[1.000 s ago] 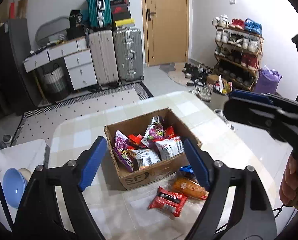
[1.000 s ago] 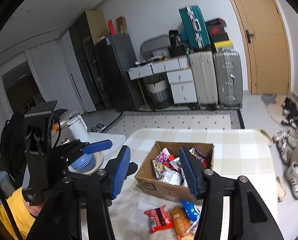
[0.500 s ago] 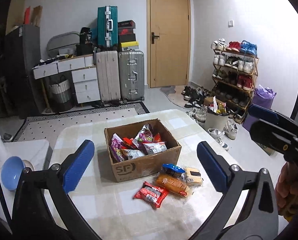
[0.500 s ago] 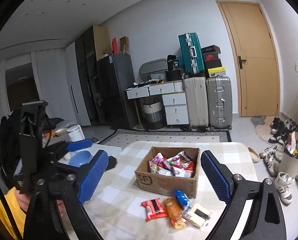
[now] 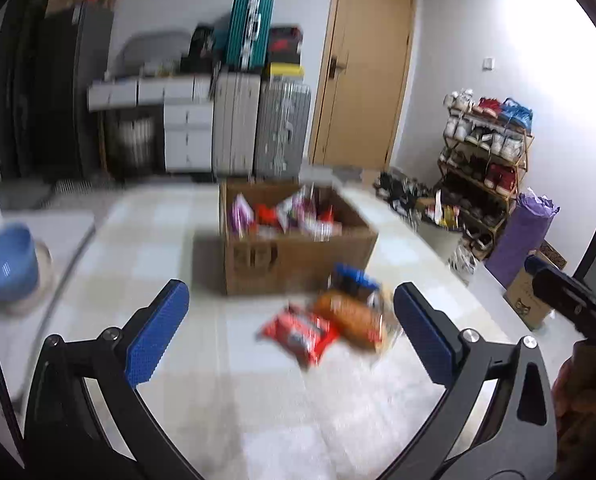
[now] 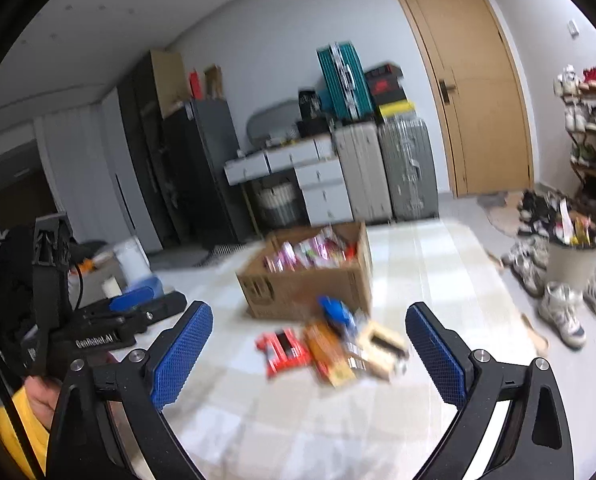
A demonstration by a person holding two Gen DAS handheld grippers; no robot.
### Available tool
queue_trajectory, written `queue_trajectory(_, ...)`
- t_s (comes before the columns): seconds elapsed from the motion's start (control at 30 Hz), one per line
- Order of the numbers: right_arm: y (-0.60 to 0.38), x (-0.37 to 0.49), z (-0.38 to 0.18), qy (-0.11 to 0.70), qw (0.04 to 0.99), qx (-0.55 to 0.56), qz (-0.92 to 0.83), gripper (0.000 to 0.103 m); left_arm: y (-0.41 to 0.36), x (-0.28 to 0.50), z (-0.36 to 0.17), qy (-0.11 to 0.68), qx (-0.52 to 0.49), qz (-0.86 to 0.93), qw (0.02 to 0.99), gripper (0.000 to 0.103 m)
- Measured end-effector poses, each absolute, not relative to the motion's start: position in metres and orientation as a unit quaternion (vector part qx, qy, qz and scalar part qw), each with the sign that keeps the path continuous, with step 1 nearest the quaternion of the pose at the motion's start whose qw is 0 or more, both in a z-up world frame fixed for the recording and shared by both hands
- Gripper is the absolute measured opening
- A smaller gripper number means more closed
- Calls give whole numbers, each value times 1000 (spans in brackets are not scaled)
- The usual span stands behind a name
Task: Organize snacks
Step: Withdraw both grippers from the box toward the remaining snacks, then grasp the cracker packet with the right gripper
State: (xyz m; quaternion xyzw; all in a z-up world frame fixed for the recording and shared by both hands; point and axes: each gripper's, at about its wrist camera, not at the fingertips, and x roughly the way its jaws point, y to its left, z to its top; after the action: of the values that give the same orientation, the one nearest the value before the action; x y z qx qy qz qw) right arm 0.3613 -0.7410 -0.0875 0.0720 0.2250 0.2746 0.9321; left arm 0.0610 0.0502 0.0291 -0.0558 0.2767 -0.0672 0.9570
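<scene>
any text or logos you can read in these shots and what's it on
"GenRobot.AI": white lettering on the left gripper body, seen from the right wrist view; blurred, so the spelling is my best reading.
Box: a dark printed logo on its front, too blurred to read.
Red snack pack and the other packs on the table: printing too blurred to read.
Nothing else legible.

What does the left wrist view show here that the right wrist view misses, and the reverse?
Only the left wrist view: a blue bowl beside the table and a purple bag by the shoe rack. Only the right wrist view: a yellow sleeve and a beige packet among the loose snacks. Both: the cardboard box of snacks, the red packet, orange packet, and both claws, left and right, open and empty.
</scene>
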Motion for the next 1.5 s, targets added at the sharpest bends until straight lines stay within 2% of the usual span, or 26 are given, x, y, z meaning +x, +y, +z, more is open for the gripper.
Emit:
queue_trajectory(0.2,-732,377,-135,287,916,76,271,99,55,76,-27,334,-78,-58,938,102)
queue_trajectory(0.6,-701,459,-148,329,902,43,276,99,46,140,-70,372,-85,-59,922,102)
queue_trajectory(0.67,-694,478,-152,338,899,39,277,96,46,146,-75,378,-88,-58,920,102)
queue_trajectory(0.73,-684,496,-158,355,888,37,290,81,47,156,-81,387,-90,-58,916,102)
queue_trajectory(0.87,-673,512,-168,373,874,41,308,78,49,176,-94,400,-98,-54,909,102)
queue_trajectory(1.0,-676,516,-174,366,884,32,290,78,50,204,-106,417,-113,-55,900,102)
queue_trajectory(1.23,-698,539,-206,423,871,56,242,78,37,253,-115,437,-117,-60,890,102)
queue_trajectory(1.4,-711,546,-219,446,862,76,229,86,26,280,-123,452,-113,-56,883,102)
queue_trajectory(1.5,-715,545,-222,446,862,75,229,87,18,294,-130,462,-104,-50,880,102)
